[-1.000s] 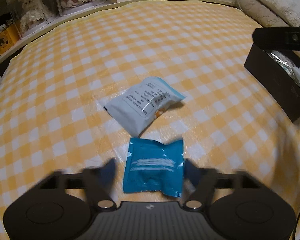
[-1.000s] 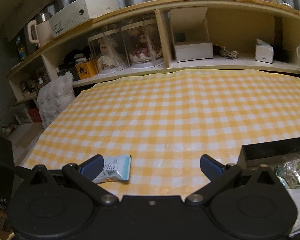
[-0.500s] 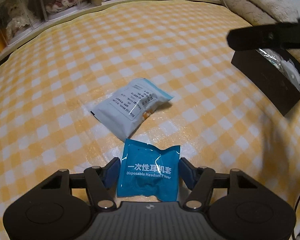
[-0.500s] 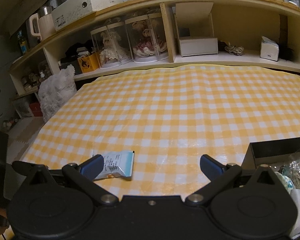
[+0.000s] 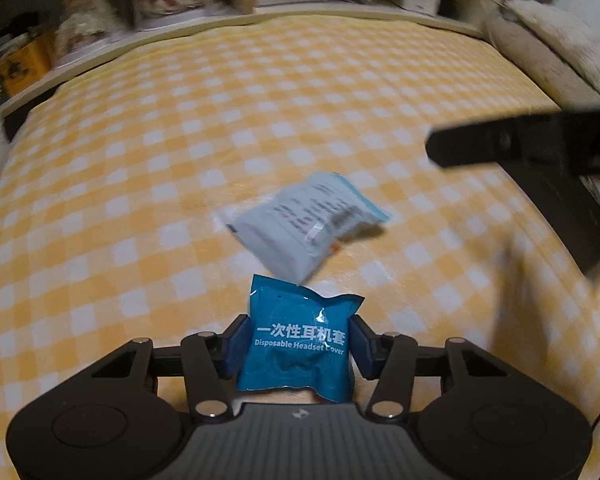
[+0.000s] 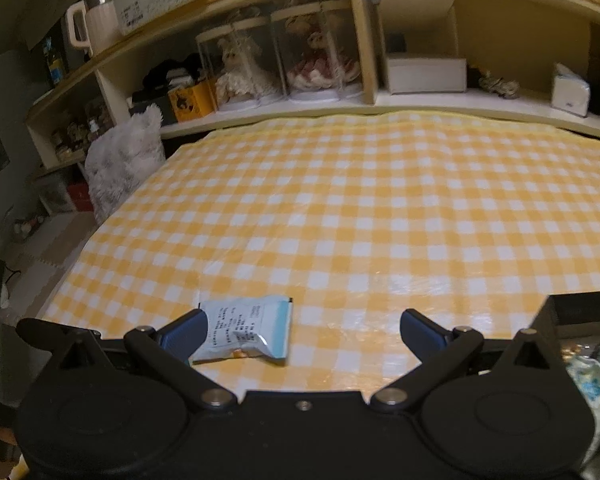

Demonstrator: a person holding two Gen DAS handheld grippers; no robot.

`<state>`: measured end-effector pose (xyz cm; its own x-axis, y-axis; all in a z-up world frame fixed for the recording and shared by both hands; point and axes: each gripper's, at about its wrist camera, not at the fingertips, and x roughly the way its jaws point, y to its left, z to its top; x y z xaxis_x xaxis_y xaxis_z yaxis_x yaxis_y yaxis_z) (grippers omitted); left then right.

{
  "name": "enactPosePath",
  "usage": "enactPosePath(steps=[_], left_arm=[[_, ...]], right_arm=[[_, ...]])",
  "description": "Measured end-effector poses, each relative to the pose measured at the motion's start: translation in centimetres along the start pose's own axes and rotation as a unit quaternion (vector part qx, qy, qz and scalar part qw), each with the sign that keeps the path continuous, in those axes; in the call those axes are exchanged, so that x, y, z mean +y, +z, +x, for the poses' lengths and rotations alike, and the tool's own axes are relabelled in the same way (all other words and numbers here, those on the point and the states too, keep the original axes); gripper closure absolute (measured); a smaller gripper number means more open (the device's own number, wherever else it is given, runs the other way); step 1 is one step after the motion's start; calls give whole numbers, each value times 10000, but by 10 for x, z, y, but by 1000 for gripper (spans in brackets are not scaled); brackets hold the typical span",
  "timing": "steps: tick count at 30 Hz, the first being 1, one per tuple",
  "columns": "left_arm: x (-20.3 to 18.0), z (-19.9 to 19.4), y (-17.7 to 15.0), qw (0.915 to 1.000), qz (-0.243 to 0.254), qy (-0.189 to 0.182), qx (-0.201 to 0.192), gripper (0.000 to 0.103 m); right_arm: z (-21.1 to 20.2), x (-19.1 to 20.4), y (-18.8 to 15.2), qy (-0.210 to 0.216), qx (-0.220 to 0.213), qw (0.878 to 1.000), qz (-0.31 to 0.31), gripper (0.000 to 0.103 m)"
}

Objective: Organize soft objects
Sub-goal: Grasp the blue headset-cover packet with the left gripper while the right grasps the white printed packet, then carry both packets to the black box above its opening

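Yellow-and-white checked cloth [image 5: 260, 112] covers the desk, which is backed by a wooden shelf unit [image 6: 364, 40] holding dolls in clear display cases [image 6: 284, 60] and a white box [image 6: 424, 74]; a fluffy grey-white cushion [image 6: 120, 160] stands at the desk's left edge in the right wrist view. Left gripper [image 5: 298, 344]: its jaws have just been closing, and its blue pads [image 5: 236, 344] now press both sides of a teal plastic sachet printed "Disposable Headset Cover" [image 5: 296, 336], so this sachet is grasped at the near edge of the desk. Just beyond the sachet lies a pale blue-white foil packet with black print [image 5: 304, 224], flat on the cloth; whether the two packets touch cannot be told through the motion blur. Right gripper [image 6: 300, 334]: jaws spread wide and holding nothing, with the same pale packet [image 6: 248, 334] lying on the cloth beside its left finger [image 6: 184, 336]. Part of this gripper crosses the right side of the left wrist view as a dark bar [image 5: 520, 140]. Black open box [image 6: 580, 312] sits at the right side of the desk, containing crinkled clear wrappers [image 6: 592, 384].
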<state>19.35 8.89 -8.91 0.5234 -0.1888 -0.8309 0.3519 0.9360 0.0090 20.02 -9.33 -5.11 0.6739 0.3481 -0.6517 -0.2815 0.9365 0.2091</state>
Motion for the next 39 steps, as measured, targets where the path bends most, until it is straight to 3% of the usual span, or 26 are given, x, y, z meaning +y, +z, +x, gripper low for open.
enactPosePath(steps=[6,12,21,23,30,39], left_arm=[[25,-9,1,9983,-487,238,-204,50],[32,-5,-3,9983,-411,415,-2,50],[45,-5,-8,9968,-612,509,-48,50],[46,-5,-8,9968,-620,501,-60,50],[38,-7,-5,9959,-709,547,-126,50],[28,-27,2,9919,-1024,602,-453,50]], right_arm=[[33,11,2,181,365,9990,168,0],[73,33,8,246,710,9970,187,0],[121,66,6,-213,1186,9919,-395,0],[125,65,3,-248,1270,9909,-368,6],[108,54,-5,-240,1093,9930,-369,33],[44,28,-4,-258,652,9968,-379,40]])
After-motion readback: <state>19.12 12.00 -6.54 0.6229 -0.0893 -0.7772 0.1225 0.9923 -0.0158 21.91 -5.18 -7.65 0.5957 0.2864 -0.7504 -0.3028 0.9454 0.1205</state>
